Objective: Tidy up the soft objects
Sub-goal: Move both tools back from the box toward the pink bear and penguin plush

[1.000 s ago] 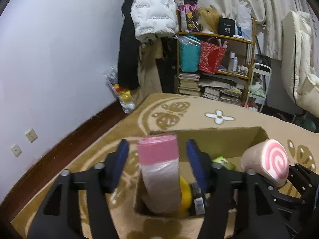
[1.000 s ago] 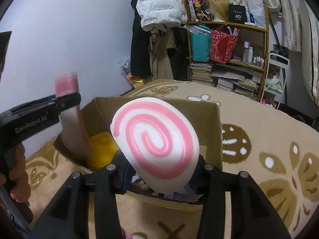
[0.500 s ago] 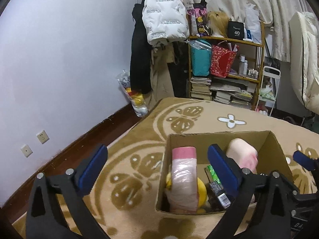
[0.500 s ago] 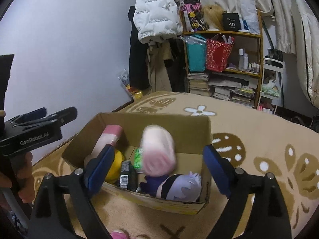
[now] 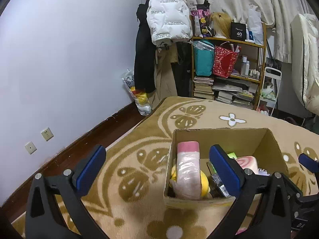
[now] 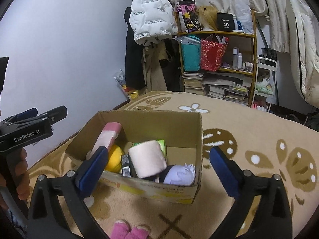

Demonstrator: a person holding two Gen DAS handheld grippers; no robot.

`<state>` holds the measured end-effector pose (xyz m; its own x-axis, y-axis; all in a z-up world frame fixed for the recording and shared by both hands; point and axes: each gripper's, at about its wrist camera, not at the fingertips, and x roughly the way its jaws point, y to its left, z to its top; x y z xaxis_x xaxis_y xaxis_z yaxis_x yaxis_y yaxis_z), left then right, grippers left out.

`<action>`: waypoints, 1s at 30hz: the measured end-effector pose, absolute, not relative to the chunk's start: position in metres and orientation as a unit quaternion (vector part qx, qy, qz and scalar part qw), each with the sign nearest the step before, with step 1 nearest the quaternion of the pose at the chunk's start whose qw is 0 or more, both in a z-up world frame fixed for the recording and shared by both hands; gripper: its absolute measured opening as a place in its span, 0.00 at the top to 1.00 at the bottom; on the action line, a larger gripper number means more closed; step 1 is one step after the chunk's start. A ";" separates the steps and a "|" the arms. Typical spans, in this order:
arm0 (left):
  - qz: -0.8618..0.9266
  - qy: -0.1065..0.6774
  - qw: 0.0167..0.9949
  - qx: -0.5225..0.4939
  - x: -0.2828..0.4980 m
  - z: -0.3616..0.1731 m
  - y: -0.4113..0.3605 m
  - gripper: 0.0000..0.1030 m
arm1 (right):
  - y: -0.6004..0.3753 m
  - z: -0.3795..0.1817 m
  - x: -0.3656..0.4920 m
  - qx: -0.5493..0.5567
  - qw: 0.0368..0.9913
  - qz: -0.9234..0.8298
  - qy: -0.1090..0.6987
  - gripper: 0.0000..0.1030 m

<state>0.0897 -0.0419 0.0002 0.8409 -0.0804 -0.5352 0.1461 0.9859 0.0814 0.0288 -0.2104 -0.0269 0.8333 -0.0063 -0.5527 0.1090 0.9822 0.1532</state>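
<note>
An open cardboard box stands on the patterned carpet. In it, a pink-topped wrapped roll leans upright at the left. A pink swirl cushion lies on its side in the middle, beside a yellow plush and a purple-and-white plush. My left gripper hovers before the box; its jaws are opening and hold nothing. My right gripper hangs above the box's near wall, jaws also opening, touching nothing.
A pink fuzzy item lies on the carpet just in front of the box. A hand holds the left gripper's handle at the left. A shelf with bags and books and hanging coats stand along the far wall.
Both grippers opened wide and drew back and up. The wrapped roll and the swirl cushion left the jaws and now rest inside the box.
</note>
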 end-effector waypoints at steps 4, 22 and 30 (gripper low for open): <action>-0.062 0.288 0.954 0.058 0.083 0.001 -0.039 0.01 | -0.209 -0.025 0.023 0.088 0.953 -0.033 0.288 0.00; -0.094 0.300 0.946 0.078 0.040 0.014 -0.036 0.01 | -0.203 -0.011 -0.022 0.082 0.944 -0.065 0.312 0.00; -0.121 0.310 0.938 0.101 0.019 0.010 -0.046 0.01 | -0.195 -0.020 -0.042 0.081 0.936 -0.084 0.333 0.00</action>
